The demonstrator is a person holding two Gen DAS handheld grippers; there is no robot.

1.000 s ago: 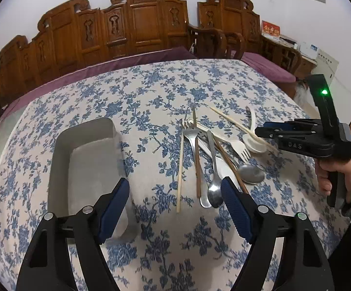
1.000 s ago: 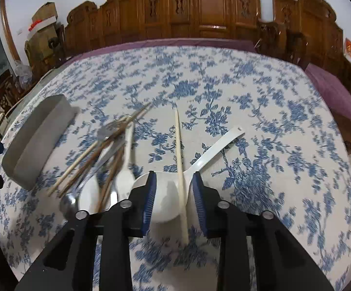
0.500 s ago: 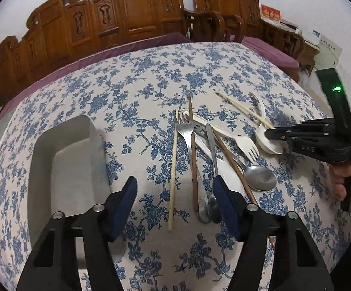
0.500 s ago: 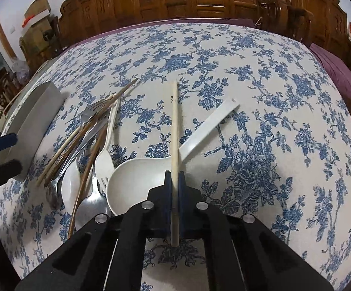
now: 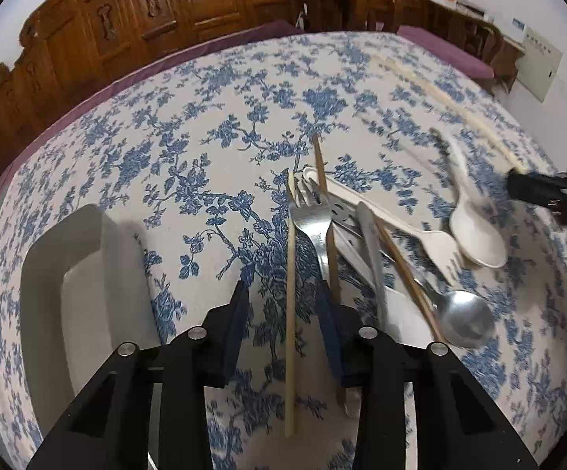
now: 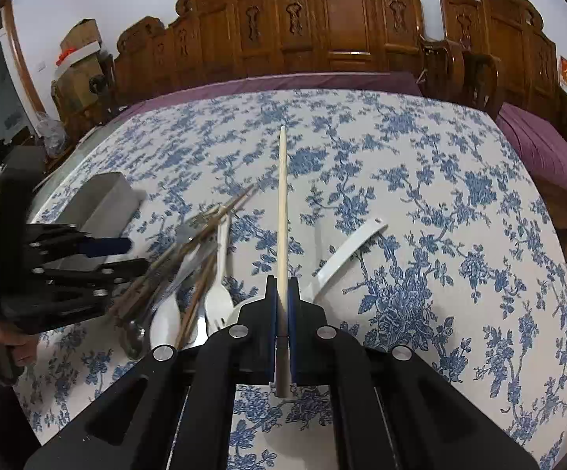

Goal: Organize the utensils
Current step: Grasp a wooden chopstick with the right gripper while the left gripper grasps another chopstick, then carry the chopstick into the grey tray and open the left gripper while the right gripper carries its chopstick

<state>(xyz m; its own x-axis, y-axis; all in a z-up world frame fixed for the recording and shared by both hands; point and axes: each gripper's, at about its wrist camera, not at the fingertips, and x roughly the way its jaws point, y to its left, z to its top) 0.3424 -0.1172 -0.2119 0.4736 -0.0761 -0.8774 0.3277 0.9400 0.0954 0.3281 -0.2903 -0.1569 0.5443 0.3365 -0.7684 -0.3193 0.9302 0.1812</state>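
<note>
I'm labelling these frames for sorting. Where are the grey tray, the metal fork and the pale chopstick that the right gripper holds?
grey tray point(image 5: 44, 258): left wrist view, on its near rim.
metal fork point(image 5: 314, 217): left wrist view, on its head below the tines.
pale chopstick point(image 6: 282, 211): right wrist view, mid-shaft, beyond the jaws.

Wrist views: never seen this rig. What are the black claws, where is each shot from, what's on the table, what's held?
No robot: a person carries a two-finger gripper in each hand, with a fisheye camera looking along the fingers.

Left view: the left gripper, whose jaws have just been closing, straddles a pale chopstick without pressing it. Beside it lie a grey tray, a metal fork and a steel spoon.

Right view: the right gripper is shut on a second pale chopstick, lifted off the floral tablecloth.
</note>
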